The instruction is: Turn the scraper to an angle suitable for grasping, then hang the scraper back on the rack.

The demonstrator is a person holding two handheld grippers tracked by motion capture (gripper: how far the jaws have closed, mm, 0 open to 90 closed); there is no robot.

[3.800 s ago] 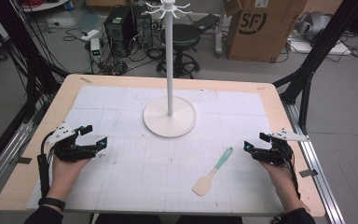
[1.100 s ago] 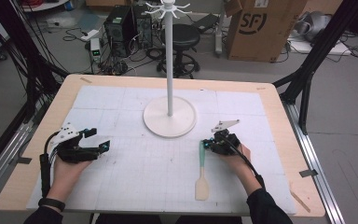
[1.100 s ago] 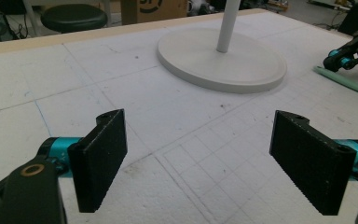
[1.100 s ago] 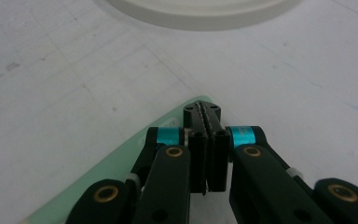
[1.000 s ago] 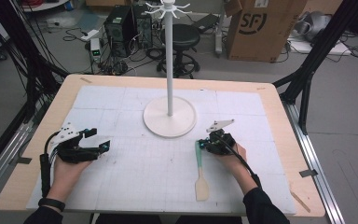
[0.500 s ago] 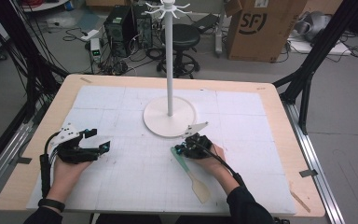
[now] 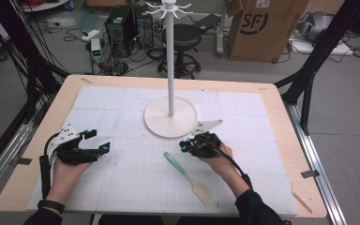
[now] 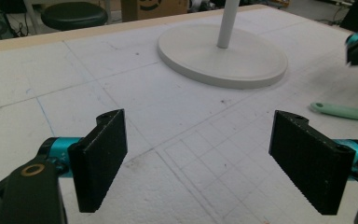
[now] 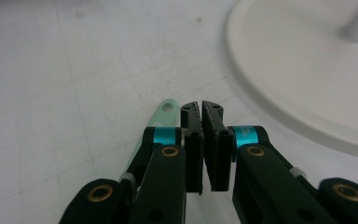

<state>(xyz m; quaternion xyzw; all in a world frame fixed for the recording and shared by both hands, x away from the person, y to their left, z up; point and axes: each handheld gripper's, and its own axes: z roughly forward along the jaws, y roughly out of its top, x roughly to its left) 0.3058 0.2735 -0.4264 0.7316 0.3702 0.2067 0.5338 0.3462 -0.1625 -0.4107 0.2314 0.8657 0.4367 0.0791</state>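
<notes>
On the white gridded mat (image 7: 122,187), the spatula (image 7: 188,171) lies just left of the right gripper (image 7: 183,147) (jaws nearly together, empty, just starting to part); left gripper (image 7: 104,148) gapes. Probably light and stiff: grasp the mint handle.

One spatula (image 7: 187,172), one white stand (image 7: 170,112), two grippers, left gripper (image 7: 104,148), right gripper (image 7: 183,147)

Spatula (image 7: 187,170) on table (image 7: 122,197), before stand (image 7: 170,117), between grippers
</notes>
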